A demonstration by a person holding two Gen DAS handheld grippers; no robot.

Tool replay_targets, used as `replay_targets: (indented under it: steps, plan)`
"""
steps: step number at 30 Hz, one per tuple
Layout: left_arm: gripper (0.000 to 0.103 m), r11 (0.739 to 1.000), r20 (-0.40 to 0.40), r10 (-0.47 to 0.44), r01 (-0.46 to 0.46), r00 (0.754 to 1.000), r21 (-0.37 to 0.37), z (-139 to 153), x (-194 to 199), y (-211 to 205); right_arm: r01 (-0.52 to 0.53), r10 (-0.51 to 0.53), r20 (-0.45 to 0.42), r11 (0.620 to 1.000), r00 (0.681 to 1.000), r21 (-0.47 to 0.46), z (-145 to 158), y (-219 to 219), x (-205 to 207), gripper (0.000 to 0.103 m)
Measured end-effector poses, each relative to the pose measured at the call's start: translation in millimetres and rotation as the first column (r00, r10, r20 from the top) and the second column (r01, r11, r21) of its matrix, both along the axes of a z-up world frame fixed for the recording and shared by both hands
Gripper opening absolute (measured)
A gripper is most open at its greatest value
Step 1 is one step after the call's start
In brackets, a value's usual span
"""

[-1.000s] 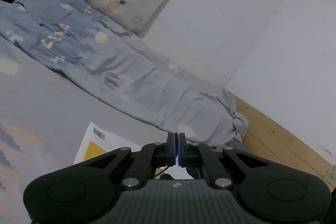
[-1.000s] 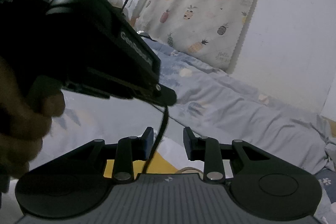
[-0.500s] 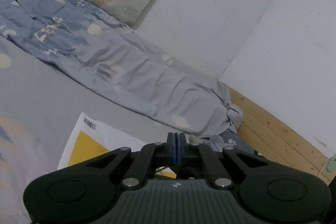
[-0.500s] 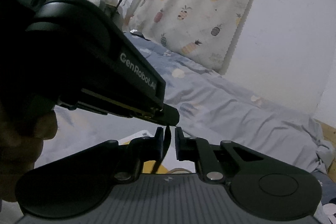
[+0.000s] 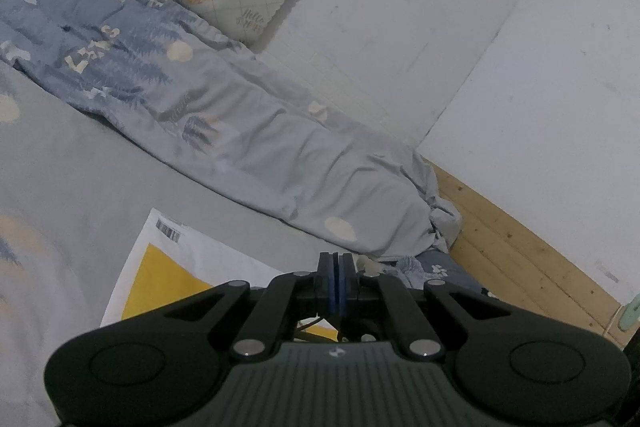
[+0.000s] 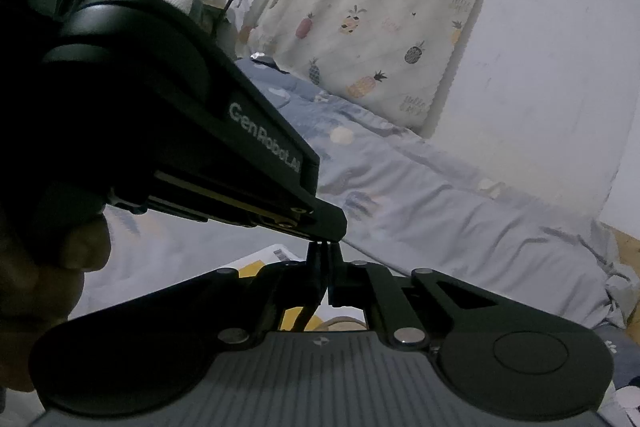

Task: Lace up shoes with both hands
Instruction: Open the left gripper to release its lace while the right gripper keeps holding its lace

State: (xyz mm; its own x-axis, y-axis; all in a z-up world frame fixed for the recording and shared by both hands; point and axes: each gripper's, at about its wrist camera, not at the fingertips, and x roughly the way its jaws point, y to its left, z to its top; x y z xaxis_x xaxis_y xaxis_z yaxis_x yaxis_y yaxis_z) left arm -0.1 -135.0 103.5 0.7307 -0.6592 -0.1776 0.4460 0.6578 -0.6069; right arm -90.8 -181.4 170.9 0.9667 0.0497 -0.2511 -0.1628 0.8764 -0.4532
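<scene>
Left gripper (image 5: 336, 259): pads pressed together; whether the lace runs between them is hidden; only dark strands show below the fingers at 6 o'clock.
Right gripper (image 6: 323, 251): jaws together, clamped on a dark lace (image 6: 308, 311) that drops toward 6 o'clock.
Shoe: hidden behind both gripper bodies; cannot tell where it sits.
Person's hand (image 6: 40, 259): dim, cut off at 9 o'clock.
Yellow-and-white mailer (image 5: 168, 267): on the bedsheet (image 5: 80, 187), partly covered.

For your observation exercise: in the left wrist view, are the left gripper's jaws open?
No, the left gripper has its blue pads pressed flat together.
</scene>
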Motion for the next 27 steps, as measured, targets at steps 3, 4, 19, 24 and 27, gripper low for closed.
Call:
replay_targets:
  steps: [3, 4, 19, 24, 27]
  plan:
    - [0.001, 1.0, -0.005, 0.002, -0.003, 1.0, -0.027, -0.2, 2.0, 3.2, -0.004, 0.004, -0.004, 0.999, 1.0, 0.032, 3.8, -3.8, 1.2, 0.002]
    - [0.006, 0.999, -0.006, 0.013, -0.013, 1.0, -0.033, -0.1, 2.3, 4.9, -0.002, 0.002, -0.008, 0.999, 1.0, 0.049, 5.7, -5.1, 2.9, 0.002]
    - [0.018, 0.994, -0.061, 0.1, -0.103, 0.993, -0.042, -4.0, 19.5, 14.1, 0.25, -0.299, 0.073, 0.89, 0.951, 0.381, 97.5, -137.6, 12.8, 0.002]
    - [0.022, 0.996, -0.071, 0.08, -0.082, 0.994, -0.035, -2.8, 21.6, 10.0, 0.38, -0.448, 0.16, 0.865, 0.88, 0.328, 143.0, -201.7, -21.0, 0.002]
    - [0.032, 0.998, -0.091, 0.049, -0.052, 0.995, -0.033, -3.7, 22.2, 5.9, 0.457, -0.517, 0.213, 0.846, 0.829, 0.275, 166.0, -230.8, -43.6, 0.002]
